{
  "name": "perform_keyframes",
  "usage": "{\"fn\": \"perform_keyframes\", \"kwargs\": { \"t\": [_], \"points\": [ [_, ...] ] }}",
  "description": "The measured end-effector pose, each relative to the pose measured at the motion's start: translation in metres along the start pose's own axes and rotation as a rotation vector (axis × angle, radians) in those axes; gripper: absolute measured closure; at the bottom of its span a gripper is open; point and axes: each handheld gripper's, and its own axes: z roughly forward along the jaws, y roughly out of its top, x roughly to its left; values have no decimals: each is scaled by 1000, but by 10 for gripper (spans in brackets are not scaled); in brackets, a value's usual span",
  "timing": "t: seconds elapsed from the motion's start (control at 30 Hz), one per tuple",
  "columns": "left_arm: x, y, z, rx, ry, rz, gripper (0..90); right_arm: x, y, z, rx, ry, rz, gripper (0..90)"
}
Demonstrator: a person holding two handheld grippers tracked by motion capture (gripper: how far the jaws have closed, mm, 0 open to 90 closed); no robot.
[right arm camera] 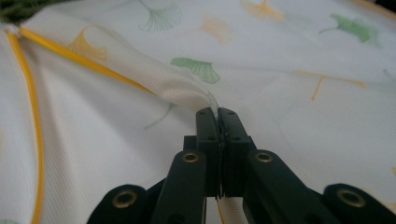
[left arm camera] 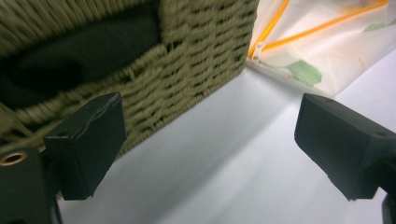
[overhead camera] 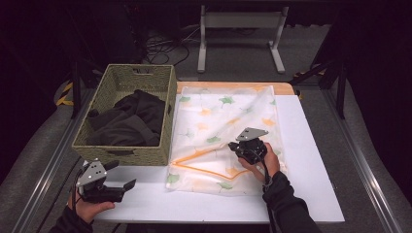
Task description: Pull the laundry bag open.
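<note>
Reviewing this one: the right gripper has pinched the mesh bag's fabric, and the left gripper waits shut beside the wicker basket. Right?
Not quite. The left gripper is open, as the left gripper view shows. The right gripper does pinch the mesh bag, beside the basket.

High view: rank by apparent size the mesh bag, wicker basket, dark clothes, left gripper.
1. mesh bag, largest
2. wicker basket, slightly smaller
3. dark clothes in the basket
4. left gripper, smallest, though nearer the camera
</note>
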Motion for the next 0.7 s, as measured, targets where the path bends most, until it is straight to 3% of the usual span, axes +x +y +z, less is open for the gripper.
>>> {"fn": "perform_keyframes", "kwargs": {
  "t": [0.2, 0.37, 0.57, 0.63, 0.7],
  "points": [
    [3, 27, -18, -51, 25, 39, 74, 3, 15, -18, -90, -25, 10, 889],
    [14, 59, -25, -70, 50, 75, 50, 2, 20, -21, -105, -26, 11, 889],
    [34, 96, -12, -40, 36, 116, 36, -2, 28, -24, -128, -31, 15, 889],
    [43, 106, -5, -34, 30, 111, 38, -1, 31, -25, -137, -38, 13, 889],
    [52, 116, 5, 4, 45, 111, 37, 0, 32, -26, -146, -34, 15, 888]
  ]
}}
